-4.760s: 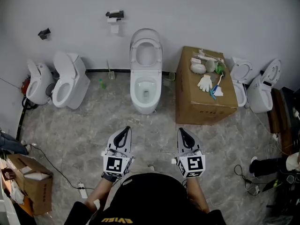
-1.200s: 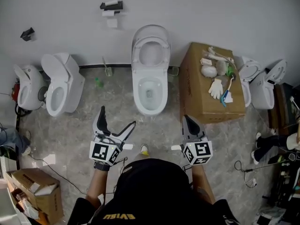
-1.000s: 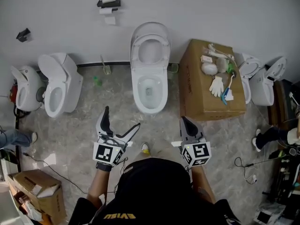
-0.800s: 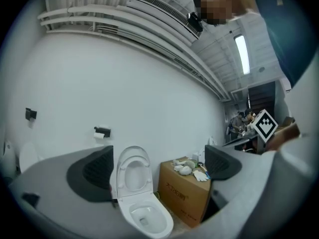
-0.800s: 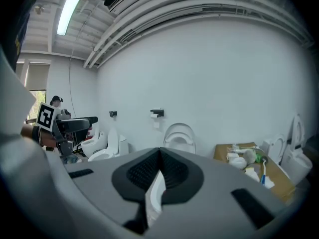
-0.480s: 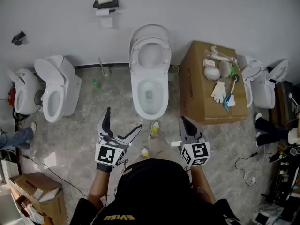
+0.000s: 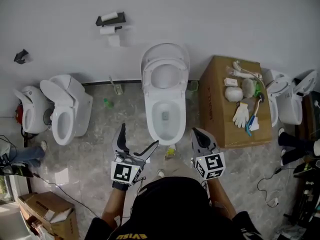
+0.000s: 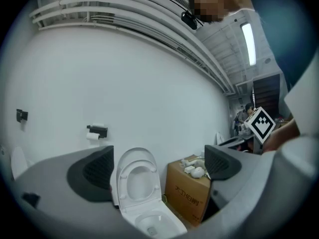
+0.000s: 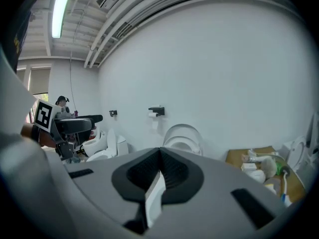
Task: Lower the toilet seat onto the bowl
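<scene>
The left gripper (image 7: pixel 138 136) has its jaws spread wide with nothing between them. In the left gripper view (image 8: pixel 157 168) the gap between its dark ribbed pads (image 8: pixel 94 171) frames the toilet a little way off. The right gripper (image 7: pixel 197 134) has its jaws pressed together and holds nothing; in the right gripper view (image 9: pixel 159 171) the two pads meet along a narrow seam. Both grippers hover over the floor (image 7: pixel 95 154), grey marbled tile, just near of the toilet bowl (image 7: pixel 150 116), the left one near-left of it and the right one near-right. A yellowish shoe (image 7: pixel 170 151) of the person shows between the grippers. The toilet seat (image 7: pixel 148 74) stands raised, its ring lying against the open lid (image 7: pixel 165 48), which leans on the white wall (image 7: pixel 210 19) at the far side, and the bowl below is open. A black toilet paper holder (image 7: pixel 110 20) is fixed on the wall far left of the toilet. Just right of the bowl stands a cardboard box (image 7: pixel 220 119) with a white glove (image 7: pixel 242 115) and other small cleaning things on top. Further white toilets stand at the far left (image 7: pixel 67 116) and at the far right (image 7: pixel 287 99). A smaller open carton (image 7: pixel 45 216) sits at the near left.
</scene>
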`<action>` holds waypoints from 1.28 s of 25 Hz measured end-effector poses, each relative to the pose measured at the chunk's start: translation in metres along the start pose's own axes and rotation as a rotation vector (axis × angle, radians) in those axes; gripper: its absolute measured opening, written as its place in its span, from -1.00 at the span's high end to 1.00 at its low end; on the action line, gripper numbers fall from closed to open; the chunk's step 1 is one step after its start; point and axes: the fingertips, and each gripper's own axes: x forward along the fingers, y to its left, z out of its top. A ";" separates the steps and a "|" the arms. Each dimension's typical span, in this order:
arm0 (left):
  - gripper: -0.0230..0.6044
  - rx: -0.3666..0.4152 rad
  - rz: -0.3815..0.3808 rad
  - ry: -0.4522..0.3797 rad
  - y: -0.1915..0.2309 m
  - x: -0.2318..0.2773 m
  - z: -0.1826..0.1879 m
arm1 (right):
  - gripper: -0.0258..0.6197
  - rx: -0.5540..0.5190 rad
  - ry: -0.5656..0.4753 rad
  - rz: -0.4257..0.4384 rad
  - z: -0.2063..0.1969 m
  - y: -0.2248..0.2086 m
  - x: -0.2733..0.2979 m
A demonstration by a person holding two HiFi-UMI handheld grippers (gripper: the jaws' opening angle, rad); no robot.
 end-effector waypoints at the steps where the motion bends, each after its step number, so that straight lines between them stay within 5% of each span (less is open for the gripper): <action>1: -0.92 -0.003 0.005 0.003 0.003 0.009 0.001 | 0.94 0.003 0.002 0.007 0.002 -0.005 0.008; 15: -0.92 0.027 0.071 0.110 0.026 0.120 -0.011 | 0.94 0.031 -0.065 0.121 0.041 -0.059 0.088; 23: -0.92 0.030 0.084 0.125 0.039 0.160 -0.016 | 0.94 0.081 -0.008 0.102 0.025 -0.076 0.105; 32: -0.92 0.041 0.001 0.166 0.089 0.193 -0.046 | 0.94 0.088 0.018 -0.006 0.029 -0.074 0.117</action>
